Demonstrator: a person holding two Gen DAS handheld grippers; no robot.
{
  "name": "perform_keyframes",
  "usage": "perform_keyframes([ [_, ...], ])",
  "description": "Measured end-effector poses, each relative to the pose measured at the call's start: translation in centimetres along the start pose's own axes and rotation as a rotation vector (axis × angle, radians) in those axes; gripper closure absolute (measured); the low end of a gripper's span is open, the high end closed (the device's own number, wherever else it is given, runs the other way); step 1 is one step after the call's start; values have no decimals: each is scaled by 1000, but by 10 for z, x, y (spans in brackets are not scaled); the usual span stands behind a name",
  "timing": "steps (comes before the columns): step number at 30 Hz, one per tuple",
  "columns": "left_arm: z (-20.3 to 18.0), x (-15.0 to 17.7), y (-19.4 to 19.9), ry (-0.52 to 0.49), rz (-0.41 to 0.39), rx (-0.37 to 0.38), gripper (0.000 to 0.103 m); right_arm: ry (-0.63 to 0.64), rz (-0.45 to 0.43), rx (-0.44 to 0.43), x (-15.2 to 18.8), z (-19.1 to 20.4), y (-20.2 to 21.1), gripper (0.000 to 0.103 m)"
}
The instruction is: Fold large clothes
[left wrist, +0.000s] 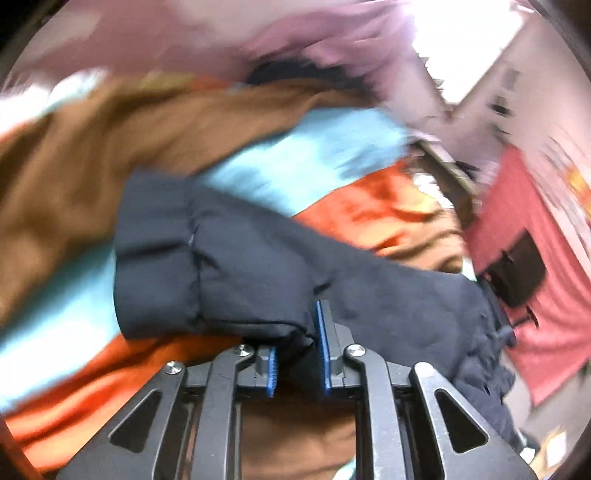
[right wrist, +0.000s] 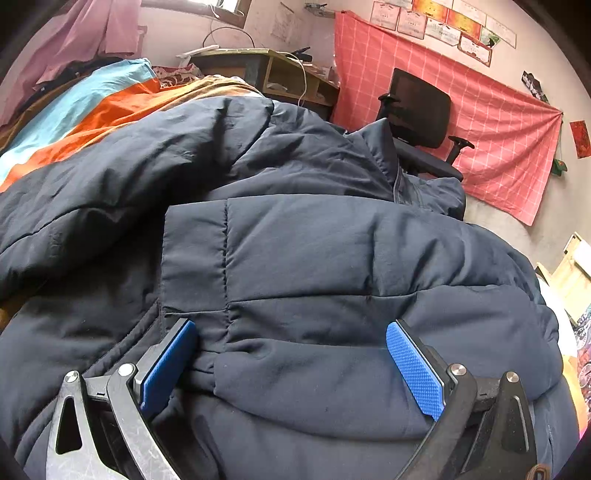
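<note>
A dark navy padded jacket (right wrist: 314, 251) lies bunched on the bed and fills most of the right wrist view. My right gripper (right wrist: 291, 365) is open wide, and a puffy fold of the jacket bulges between its blue pads (right wrist: 417, 369). In the blurred left wrist view, my left gripper (left wrist: 297, 332) is shut on an edge of the jacket (left wrist: 240, 266). A sleeve-like part with a stitched cuff hangs out ahead of the narrow jaws, lifted off the bedding.
The bedspread (right wrist: 92, 107) under the jacket has orange, light blue and brown stripes. Behind the bed stand a wooden desk (right wrist: 273, 70) and a black office chair (right wrist: 421, 107) in front of a pink checked wall cloth (right wrist: 480, 110). A pink garment (right wrist: 92, 33) hangs at the upper left.
</note>
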State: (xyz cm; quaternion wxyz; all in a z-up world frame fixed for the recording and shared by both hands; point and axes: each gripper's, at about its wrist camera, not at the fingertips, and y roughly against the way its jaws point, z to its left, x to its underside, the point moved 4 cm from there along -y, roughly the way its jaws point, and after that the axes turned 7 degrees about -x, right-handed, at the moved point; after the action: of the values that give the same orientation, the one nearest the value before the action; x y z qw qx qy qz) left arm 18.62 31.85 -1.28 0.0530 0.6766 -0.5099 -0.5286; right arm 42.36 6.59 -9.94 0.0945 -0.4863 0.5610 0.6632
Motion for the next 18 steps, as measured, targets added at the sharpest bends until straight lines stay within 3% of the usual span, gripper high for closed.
perform_keyframes([
  [3, -35, -6, 24, -125, -87, 96, 93, -16, 1, -32, -1, -2, 4, 0],
  [7, -89, -11, 51, -258, -166, 252, 94, -120, -43, -144, -11, -20, 33, 0],
  [12, -153, -7, 67, -305, -138, 440, 94, -239, -96, -210, -24, -59, 76, 0],
  [18, -238, 31, 87, -436, -76, 671, 94, -240, -126, -105, -12, -117, 107, 0],
])
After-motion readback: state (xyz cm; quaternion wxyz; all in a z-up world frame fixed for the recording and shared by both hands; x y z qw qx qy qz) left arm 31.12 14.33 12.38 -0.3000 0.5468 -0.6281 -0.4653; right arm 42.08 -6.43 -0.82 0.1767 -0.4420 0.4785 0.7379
